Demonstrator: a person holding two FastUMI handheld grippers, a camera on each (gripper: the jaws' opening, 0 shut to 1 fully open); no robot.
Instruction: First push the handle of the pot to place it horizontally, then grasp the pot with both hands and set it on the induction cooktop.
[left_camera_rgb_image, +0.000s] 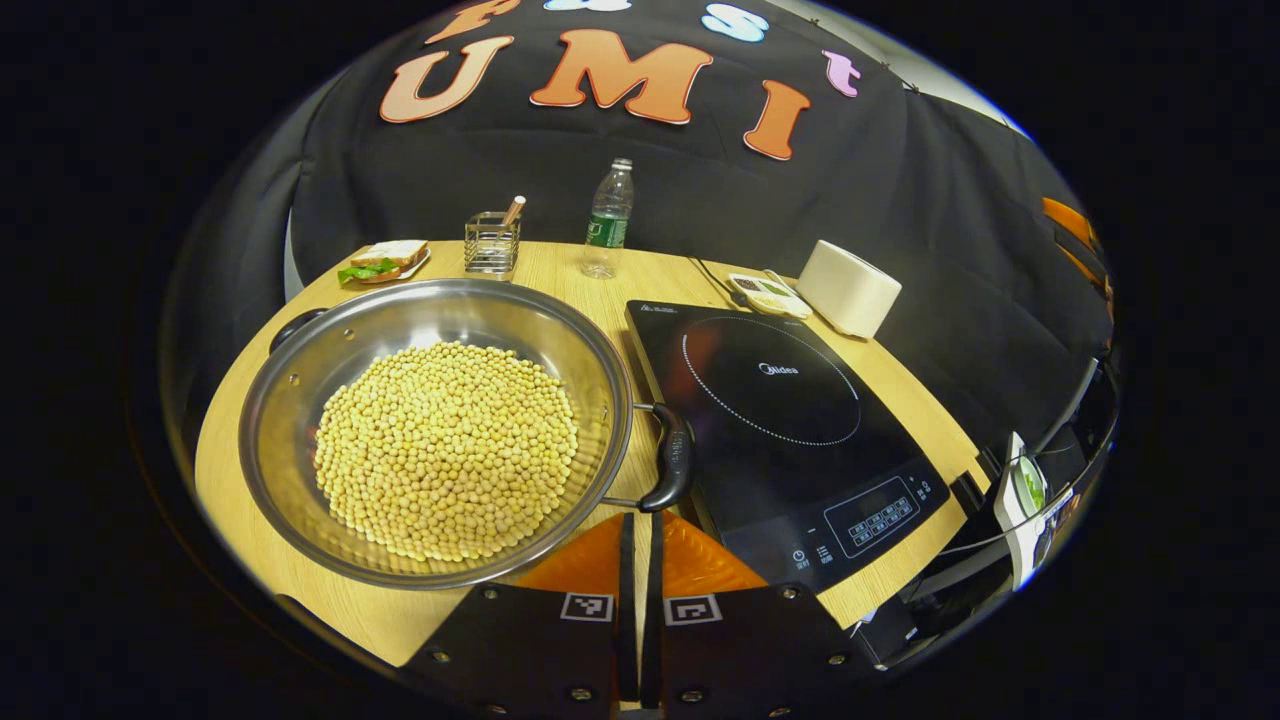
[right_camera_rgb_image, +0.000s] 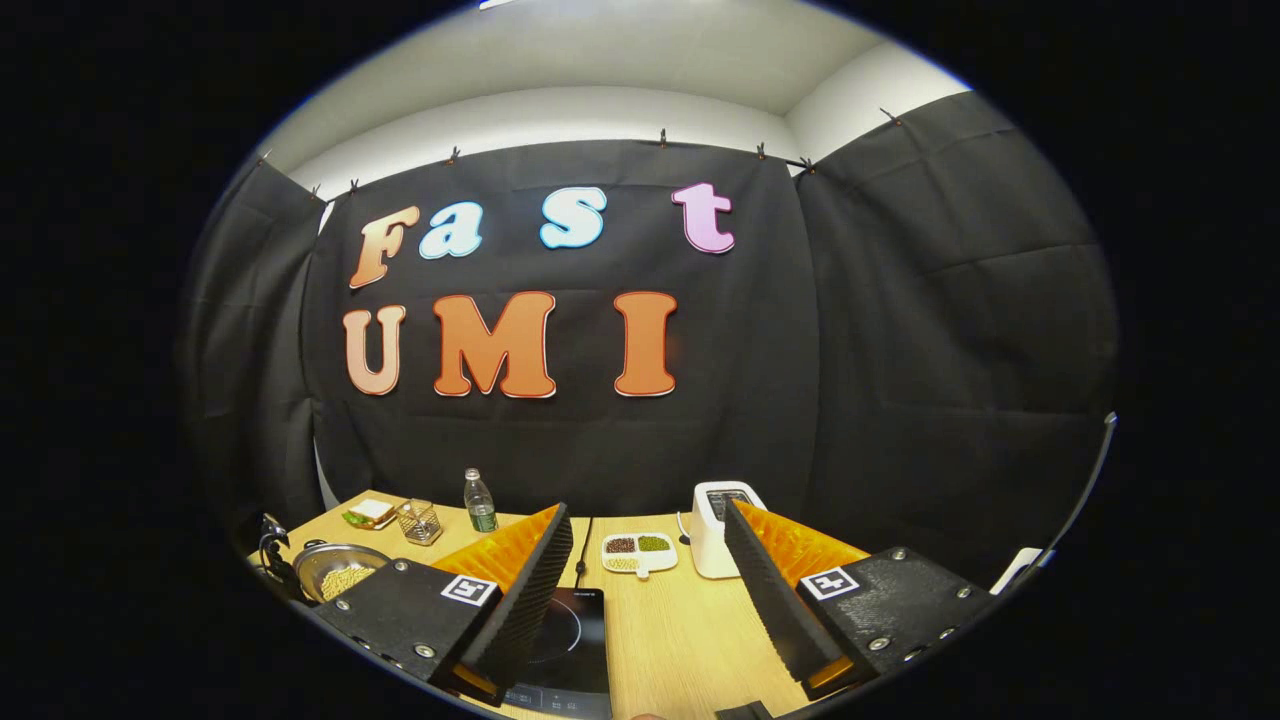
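- The pot (left_camera_rgb_image: 435, 430), a wide, shallow polished-steel vessel, sits on the wooden table (left_camera_rgb_image: 250, 520) just left of the induction cooktop (left_camera_rgb_image: 790, 420). It is heaped with soybeans (left_camera_rgb_image: 445, 465): small, round, loose and dry.
- Risk: the beans will likely roll and spill if the pot tilts during the two-handed lift; uneven lifting would cause it.
- The far handle (left_camera_rgb_image: 295, 325) is a dark loop left of the cooktop at the pot's far rim. The near handle (left_camera_rgb_image: 675, 460), dark, curved and on thin wire arms, lies at the cooktop's left edge.
- The left gripper (left_camera_rgb_image: 640, 545) has its fingers pressed together, holding nothing, just below the near handle.
- Risk: a push off the handle's centre could slide the whole pot across the smooth table against the cooktop instead of pivoting the handle.
- The cooktop is flat glossy black glass; a hard set-down could scratch it.
- The right gripper (right_camera_rgb_image: 648, 590) is spread wide and empty above the cooktop's right side, its inner faces ribbed.
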